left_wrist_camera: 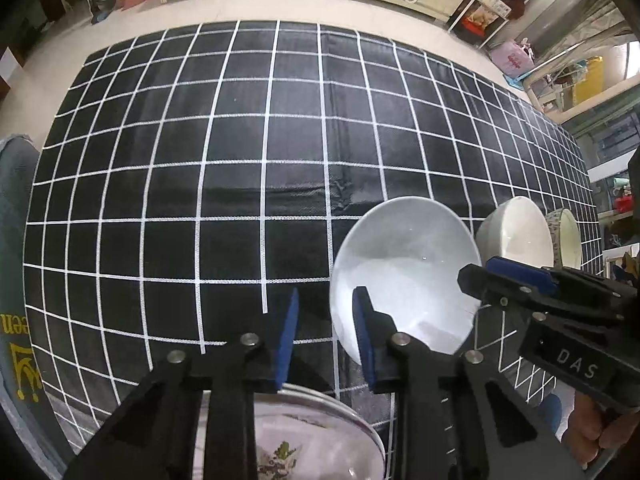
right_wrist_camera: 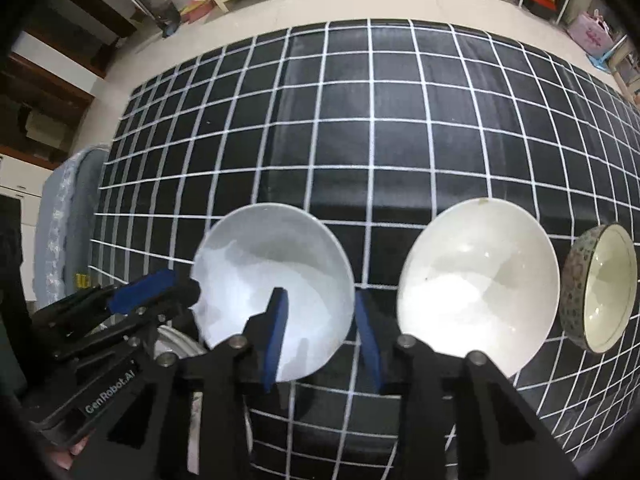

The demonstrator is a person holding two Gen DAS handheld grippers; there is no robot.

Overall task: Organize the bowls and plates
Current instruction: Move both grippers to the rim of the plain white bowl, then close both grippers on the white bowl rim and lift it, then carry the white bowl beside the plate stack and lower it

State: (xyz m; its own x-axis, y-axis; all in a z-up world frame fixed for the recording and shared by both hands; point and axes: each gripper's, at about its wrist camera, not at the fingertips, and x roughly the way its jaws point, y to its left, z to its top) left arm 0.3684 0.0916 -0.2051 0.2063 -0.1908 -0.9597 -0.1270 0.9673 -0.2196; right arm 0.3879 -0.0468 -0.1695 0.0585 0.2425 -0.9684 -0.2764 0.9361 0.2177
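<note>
A white bowl (left_wrist_camera: 404, 276) (right_wrist_camera: 276, 296) sits on the black grid cloth (left_wrist_camera: 240, 160) between my two grippers. My left gripper (left_wrist_camera: 326, 340) is open, its right finger at the bowl's left rim. My right gripper (right_wrist_camera: 322, 340) is open, its jaws straddling the bowl's right rim; it shows in the left wrist view (left_wrist_camera: 520, 280) at the bowl's right edge. A second white bowl (right_wrist_camera: 478, 292) (left_wrist_camera: 516, 232) sits to the right. A patterned bowl (right_wrist_camera: 600, 288) (left_wrist_camera: 564, 236) is farthest right. A floral plate (left_wrist_camera: 312, 440) lies under my left gripper.
The grid cloth (right_wrist_camera: 380, 120) covers the whole table. A grey padded chair back (left_wrist_camera: 16, 240) (right_wrist_camera: 68, 220) stands at the left edge. Shelves and boxes (left_wrist_camera: 480, 8) line the far wall beyond the table.
</note>
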